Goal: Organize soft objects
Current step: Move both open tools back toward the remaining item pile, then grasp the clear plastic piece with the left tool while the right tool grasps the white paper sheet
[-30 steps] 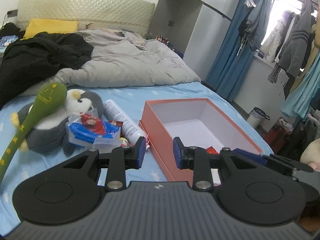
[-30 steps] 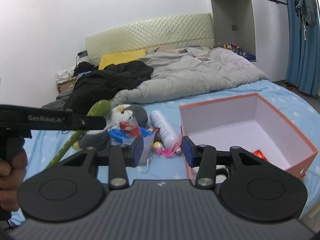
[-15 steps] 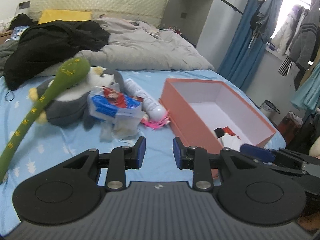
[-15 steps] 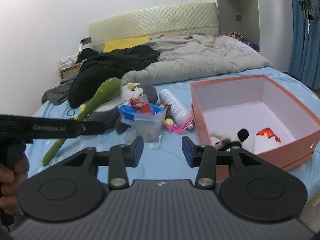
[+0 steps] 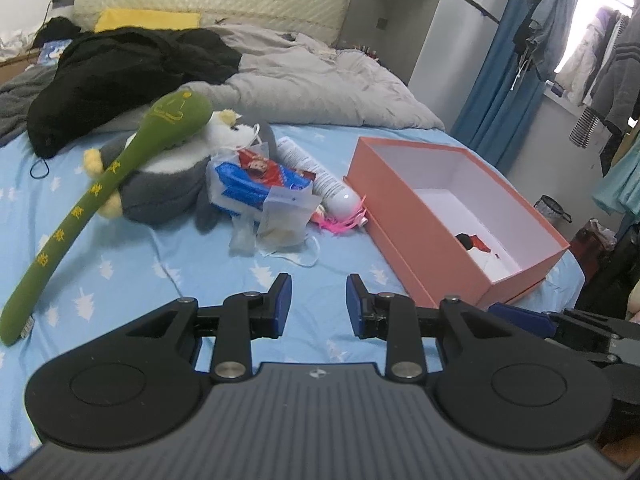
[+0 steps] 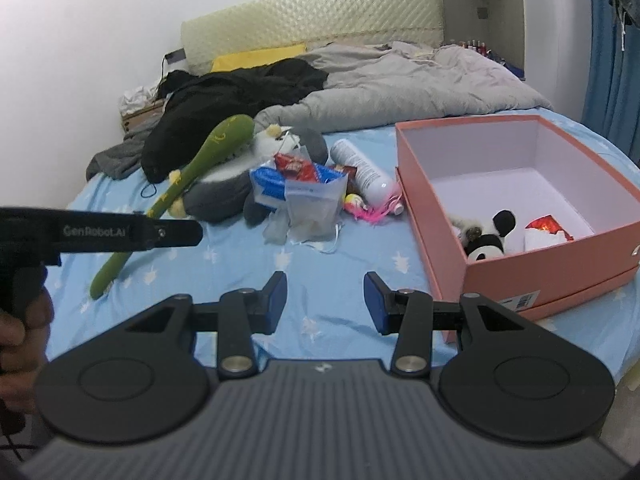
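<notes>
1. The landmark is the open salmon-pink cardboard box with a white inside, which sits on the light blue star-print bedsheet
2. Inside the box, against its near wall, lie a small black-and-white panda plush and, just beside it, a white item with a red crinkled top; from the left wrist view only a sliver of them shows
3. Just to the left of the box lies a white cylindrical bottle with printed text, with a pink fringed trinket at its near end, between bottle and box wall
4. Further left of the box sits a heap of clear plastic bags holding blue and red packets
5. Beyond that heap, well apart from the box, a grey-and-white stuffed penguin toy lies on the sheet, and a long green plush club with yellow characters rests across it, its thin end reaching down onto the sheet
6. Behind the box, a grey duvet and a black garment are piled toward the headboard
7. The left gripper hovers over bare sheet near the box's front left corner, jaws apart and holding nothing
8. The right gripper hovers over the sheet just left of the box's near corner, jaws apart and empty
</notes>
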A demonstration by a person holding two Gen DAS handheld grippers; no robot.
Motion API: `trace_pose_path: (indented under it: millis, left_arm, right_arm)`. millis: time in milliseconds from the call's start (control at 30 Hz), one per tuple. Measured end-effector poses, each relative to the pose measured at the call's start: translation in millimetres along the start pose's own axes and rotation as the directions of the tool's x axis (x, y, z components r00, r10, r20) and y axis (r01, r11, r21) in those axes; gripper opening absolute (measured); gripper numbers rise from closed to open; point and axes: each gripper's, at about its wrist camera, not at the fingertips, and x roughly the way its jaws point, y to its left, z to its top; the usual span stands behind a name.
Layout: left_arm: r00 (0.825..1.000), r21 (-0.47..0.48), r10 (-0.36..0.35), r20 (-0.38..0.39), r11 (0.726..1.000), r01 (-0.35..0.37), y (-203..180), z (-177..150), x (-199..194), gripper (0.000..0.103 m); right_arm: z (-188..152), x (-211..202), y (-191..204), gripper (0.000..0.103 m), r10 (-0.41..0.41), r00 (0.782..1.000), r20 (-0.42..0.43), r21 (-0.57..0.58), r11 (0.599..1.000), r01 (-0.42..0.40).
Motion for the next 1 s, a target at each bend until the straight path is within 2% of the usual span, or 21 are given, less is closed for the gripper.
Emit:
trace_pose_path:
  millis: [200,333,800,1000]
  left_arm:
    - [0.999,-0.008,0.013,-0.030,1.000,-0.013,11.2,-2.1,22.2,0.035]
    - [0.998,-0.012,0.021,-0.051,1.000,-0.022,19.0,-2.9,42.9,0.043]
    - [0.997,-0.059,0.059,-0.056,0.996,-0.062,61.7,9.1,110.9,0.044]
    - [0.996,-0.139,0.074,-0.044,0.987,-0.080,80.4,6.8,142.5,0.047]
  right_arm:
    - [-0.2,20.4,0.5,0.045,0.009,1.000,-0.015,-0.001,1.000,-0.009]
    - [1.2,34.5,1.6,0.045,0.017,1.000,-0.022,-0.027,0.999,-0.017]
    - [9.9,97.8,-0.2,0.045,0.011,1.000,-0.028,-0.064,0.998,-0.013]
    - [11.7,130.9,0.1,0.045,0.037,0.999,-0.006,-0.105,0.994,-0.037]
